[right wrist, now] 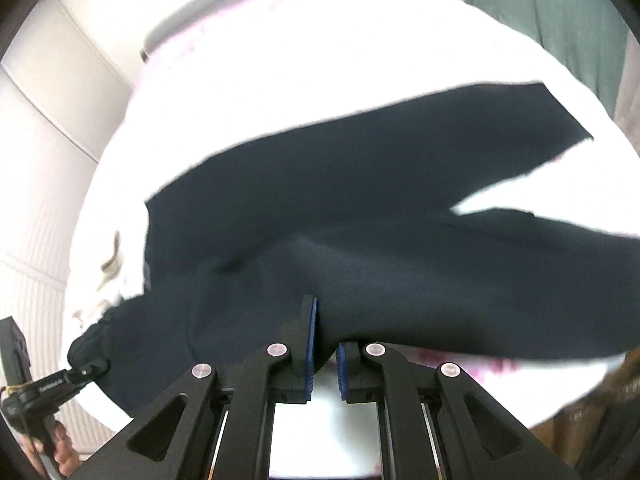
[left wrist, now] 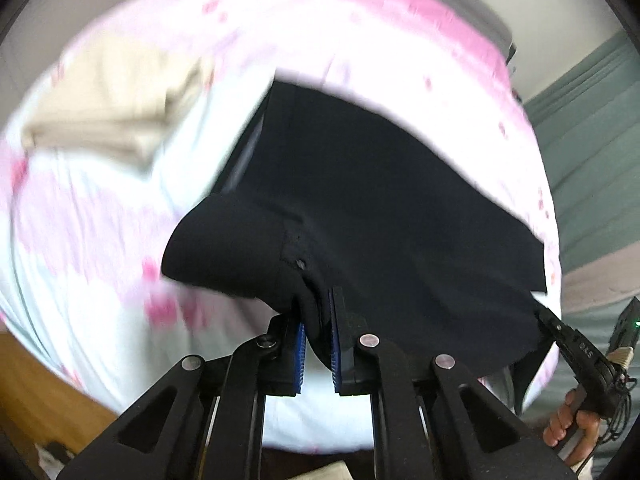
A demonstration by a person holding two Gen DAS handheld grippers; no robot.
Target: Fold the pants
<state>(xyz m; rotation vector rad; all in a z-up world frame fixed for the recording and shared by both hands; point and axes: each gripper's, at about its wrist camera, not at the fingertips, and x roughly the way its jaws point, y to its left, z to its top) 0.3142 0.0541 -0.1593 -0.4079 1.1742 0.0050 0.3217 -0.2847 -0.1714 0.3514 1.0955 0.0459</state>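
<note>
Left gripper (left wrist: 318, 336), at 6 o'clock in the left wrist view, has its blue pads closed to a narrow gap on a bunched edge of the black pants (left wrist: 360, 200); cloth fills the space between the jaws. Right gripper (right wrist: 326, 344), at 6 o'clock in the right wrist view, stands likewise nearly closed, with a fold of the same garment pinched between its pads. Each gripper also appears in the other's view: the right one at 4 o'clock of the left view, the left one at 8 o'clock of the right view, each at the cloth's edge. The pants lie spread over a bed sheet (left wrist: 100, 240), white with pink print, running from the grippers toward 12 and 2 o'clock; two legs part toward 3 o'clock in the right view. A beige cloth (left wrist: 112, 112) rests on the sheet at 10 o'clock, apart from the pants. Judged progress: early. The near edge is grasped and raised, no completed fold is visible, and every fold remains to be made.
</note>
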